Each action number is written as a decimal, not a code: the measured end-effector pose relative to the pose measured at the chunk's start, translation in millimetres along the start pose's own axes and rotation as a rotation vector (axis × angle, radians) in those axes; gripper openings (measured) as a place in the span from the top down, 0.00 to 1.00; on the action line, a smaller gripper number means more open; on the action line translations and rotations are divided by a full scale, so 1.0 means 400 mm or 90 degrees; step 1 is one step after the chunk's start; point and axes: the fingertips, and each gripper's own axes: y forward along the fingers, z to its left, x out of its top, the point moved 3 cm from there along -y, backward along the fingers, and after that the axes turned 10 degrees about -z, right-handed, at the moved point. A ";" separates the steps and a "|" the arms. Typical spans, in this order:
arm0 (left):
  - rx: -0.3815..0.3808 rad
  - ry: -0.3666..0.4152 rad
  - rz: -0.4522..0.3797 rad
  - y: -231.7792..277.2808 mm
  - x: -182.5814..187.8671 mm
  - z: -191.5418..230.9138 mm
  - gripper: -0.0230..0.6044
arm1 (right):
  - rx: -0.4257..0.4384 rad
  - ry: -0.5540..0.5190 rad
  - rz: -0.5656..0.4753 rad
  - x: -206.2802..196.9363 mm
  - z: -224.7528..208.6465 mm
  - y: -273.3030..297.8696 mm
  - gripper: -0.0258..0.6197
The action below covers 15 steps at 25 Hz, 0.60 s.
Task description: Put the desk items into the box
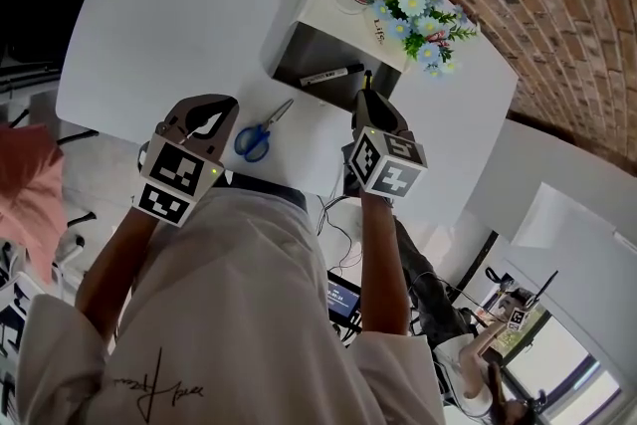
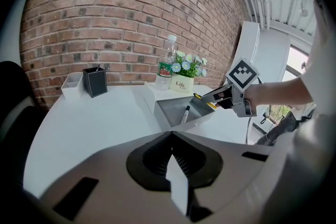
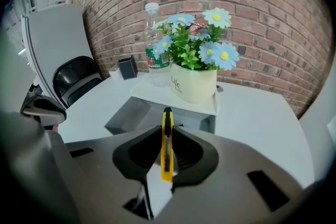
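1. Yellow plastic utility knife (image 3: 167, 149): your right gripper (image 3: 167, 129) has it clamped edge-up between its jaws, which are closed tight on its flanks.
2. Its long axis runs straight along the jaws. The black tip points forward, away from you, and sticks out past the fingertips, while the rear end sits back in the gripper's throat.
3. Ahead of that tip, and a little below it, lies the open grey box (image 3: 126, 113). In the head view the knife's tip is over the box's near edge.
4. Inside the box, just left of the right gripper's line, a black marker pen (image 1: 331, 74) lies flat on the floor.
5. Beyond the box, straight ahead of the right gripper, a flat white tray (image 3: 157, 93) carries a cream pot of blue and white flowers (image 3: 194, 84) and a clear plastic bottle with a green label (image 3: 156, 50).
6. Your left gripper (image 2: 171, 135) has its jaws pressed together with nothing between them.
7. Blue-handled scissors (image 1: 261, 132) lie on the white table (image 1: 179, 5) just right of the left gripper's jaws, between your two grippers. The handles are toward you and the blades angle toward the box.
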 end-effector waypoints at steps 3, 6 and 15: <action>0.008 -0.004 0.000 0.001 0.000 0.011 0.96 | 0.009 -0.007 0.005 0.003 0.005 0.014 0.84; 0.015 -0.009 0.000 0.004 -0.001 0.019 0.96 | 0.021 -0.015 0.005 0.007 0.011 0.030 0.84; 0.032 -0.026 0.002 0.009 -0.005 0.039 0.96 | 0.048 -0.047 0.023 0.002 0.034 0.075 0.84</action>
